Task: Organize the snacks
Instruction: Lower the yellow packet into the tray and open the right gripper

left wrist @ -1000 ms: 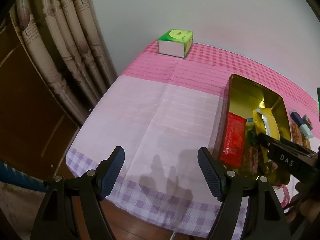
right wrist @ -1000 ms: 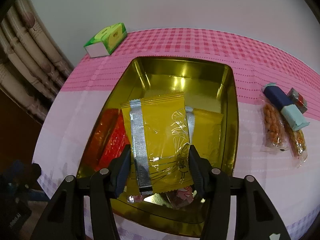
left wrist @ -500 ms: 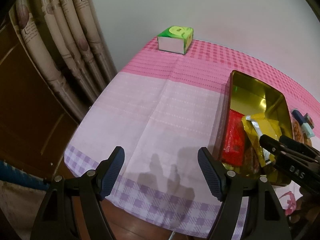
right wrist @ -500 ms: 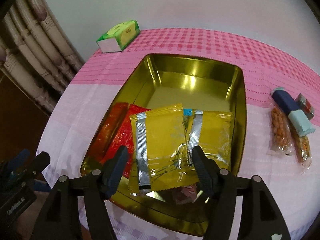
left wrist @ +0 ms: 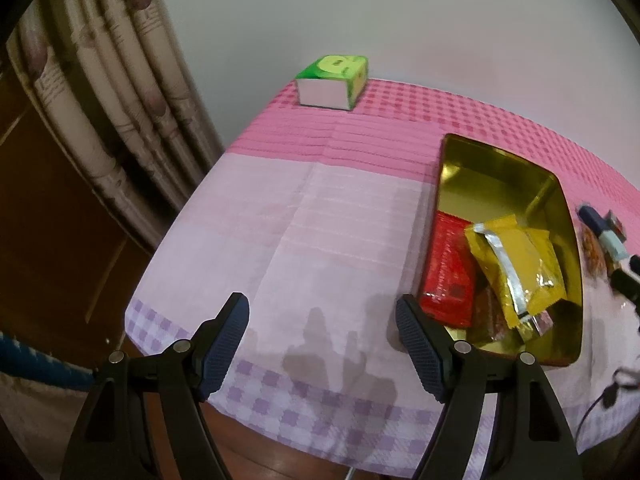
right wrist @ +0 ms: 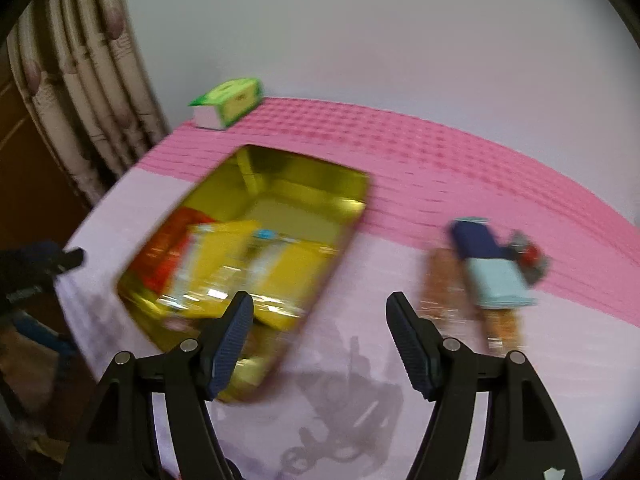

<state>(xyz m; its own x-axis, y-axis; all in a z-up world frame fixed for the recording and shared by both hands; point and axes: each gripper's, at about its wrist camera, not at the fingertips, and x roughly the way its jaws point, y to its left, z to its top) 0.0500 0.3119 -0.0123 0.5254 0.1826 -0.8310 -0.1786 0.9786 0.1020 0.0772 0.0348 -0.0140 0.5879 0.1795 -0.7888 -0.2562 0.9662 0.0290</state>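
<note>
Gold tin (left wrist: pixel 567 216) lies lengthwise toward the wall, bare bench (left wrist: pixel 304 216) to its left. Left gripper (left wrist: pixel 322 346) jaws apart, empty; right gripper (right wrist: pixel 320 344) jaws opening, apparently empty.

No text can be read anywhere. The green box (left wrist: pixel 334 81) at the far edge of the cloth bears a round pale emblem on its top and small marks on its side, too small to make out. The red packet (left wrist: pixel 448 270) and the yellow packet (left wrist: pixel 516 264) in the tin (left wrist: pixel 570 240) show print, but none is legible. The right wrist view is blurred throughout.
</note>
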